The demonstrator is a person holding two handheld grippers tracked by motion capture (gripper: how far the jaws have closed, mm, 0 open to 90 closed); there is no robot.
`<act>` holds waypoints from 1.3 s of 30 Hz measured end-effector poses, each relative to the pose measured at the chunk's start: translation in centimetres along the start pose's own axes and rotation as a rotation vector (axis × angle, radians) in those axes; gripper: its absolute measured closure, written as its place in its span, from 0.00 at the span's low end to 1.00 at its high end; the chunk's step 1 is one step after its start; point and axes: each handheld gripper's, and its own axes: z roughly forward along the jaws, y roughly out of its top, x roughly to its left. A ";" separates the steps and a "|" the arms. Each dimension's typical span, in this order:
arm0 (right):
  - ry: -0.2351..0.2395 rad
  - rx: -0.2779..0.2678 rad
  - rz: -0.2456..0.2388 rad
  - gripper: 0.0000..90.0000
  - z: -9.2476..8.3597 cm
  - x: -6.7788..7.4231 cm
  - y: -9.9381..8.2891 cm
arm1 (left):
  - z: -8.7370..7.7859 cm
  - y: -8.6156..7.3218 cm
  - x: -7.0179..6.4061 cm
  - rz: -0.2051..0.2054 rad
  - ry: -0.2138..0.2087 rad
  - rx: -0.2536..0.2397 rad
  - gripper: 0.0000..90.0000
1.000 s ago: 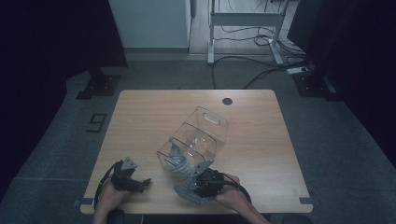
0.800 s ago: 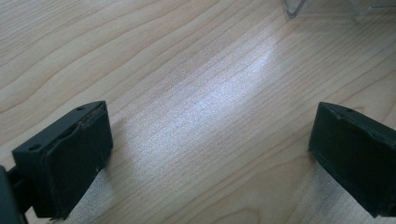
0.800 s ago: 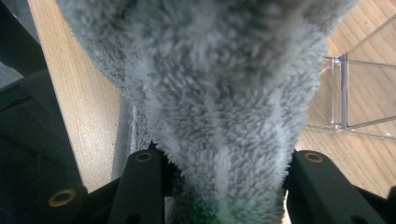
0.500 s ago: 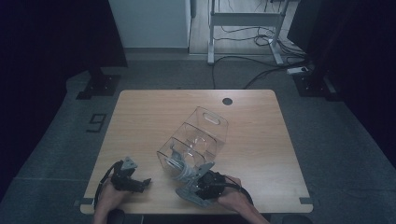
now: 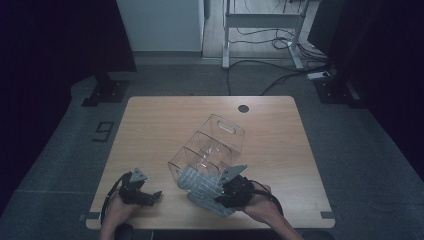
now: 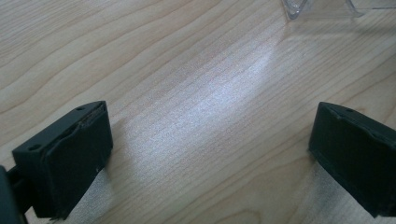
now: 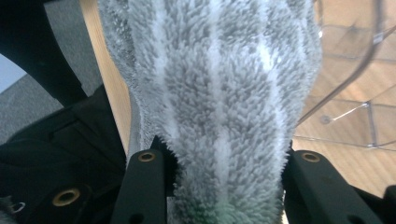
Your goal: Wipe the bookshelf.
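Right tongs: right gripper (image 5: 220, 192), at the near table edge, is clamping a fluffy grey-and-white striped cloth (image 5: 202, 186); in the right gripper view the pile (image 7: 219, 107) is bulging out between both black jaws, which are biting it on either side.
Cloth position: it is hanging forward of the right tongs, its far end meeting the near lip of the clear organiser (image 5: 212, 147).
Left tongs: left gripper (image 5: 145, 196) is resting near the same table edge, well apart to the left of the right tongs, jaws standing wide with bare wood between them in the left gripper view.
Step in hand, as judged: the cloth is being carried to the organiser, either to wipe it or to go inside; which of the two is not settled from these views.
Doing it well: keeping the bite on the cloth firm, leading with the loose end and lifting it clear of the rim, since a light plastic bin is likely to slide or tip if pushed.
Helper role: the idle left tongs are sitting within reach to steady the organiser's near corner (image 6: 296, 8).
Organiser: lying tilted beyond both tongs on the wooden table (image 5: 150, 125), dividers showing inside.
Count: cloths, one; organisers, one; grippers, two; round cable port (image 5: 243, 108) at the far table edge, one.
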 end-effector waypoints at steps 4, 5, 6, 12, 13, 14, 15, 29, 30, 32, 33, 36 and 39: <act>0.000 -0.010 0.008 0.69 -1.4 -0.2 0.4 | 0.0 0.0 0.0 0.001 0.000 0.001 0.00; -0.007 -0.013 0.006 0.70 -1.7 -0.2 0.5 | 0.0 0.0 0.0 0.000 0.000 0.000 0.00; -0.004 -0.016 0.007 0.70 -2.0 -0.3 0.6 | 0.0 0.0 0.0 0.000 0.000 0.000 0.00; -0.004 -0.040 0.027 0.70 -4.0 -0.9 0.9 | 0.0 0.0 0.0 0.001 0.001 -0.002 0.00; -0.006 -0.042 0.029 0.70 -4.4 -1.0 0.9 | 0.0 0.0 0.0 0.001 0.001 -0.003 0.00; -0.007 -0.043 0.032 0.70 -4.7 -1.1 0.9 | 0.0 0.0 0.0 0.001 0.001 -0.003 0.00; -0.014 -0.046 0.033 0.70 -5.1 -1.2 0.9 | 0.0 0.0 0.0 0.001 0.001 -0.003 0.00; -0.072 -0.073 0.091 0.70 -9.8 -3.1 0.0 | 0.1 0.0 0.0 0.000 0.001 -0.005 0.00; -0.076 -0.072 0.094 0.70 -10.1 -3.3 -0.1 | 0.1 0.0 0.0 0.000 0.002 -0.005 0.00; -0.090 -0.078 0.106 0.70 -10.7 -3.6 -0.3 | 0.1 0.0 0.0 -0.001 0.002 -0.005 0.00; -0.099 -0.081 0.109 0.70 -11.0 -3.8 -0.3 | 0.1 0.0 0.0 -0.001 0.002 -0.005 0.00; -0.125 -0.083 0.122 0.70 -11.9 -4.4 -0.6 | 0.1 0.0 0.0 -0.001 0.001 -0.006 0.00; -0.154 -0.084 0.140 0.70 -12.8 -5.0 -0.9 | 0.1 0.0 0.0 -0.003 0.002 -0.008 0.00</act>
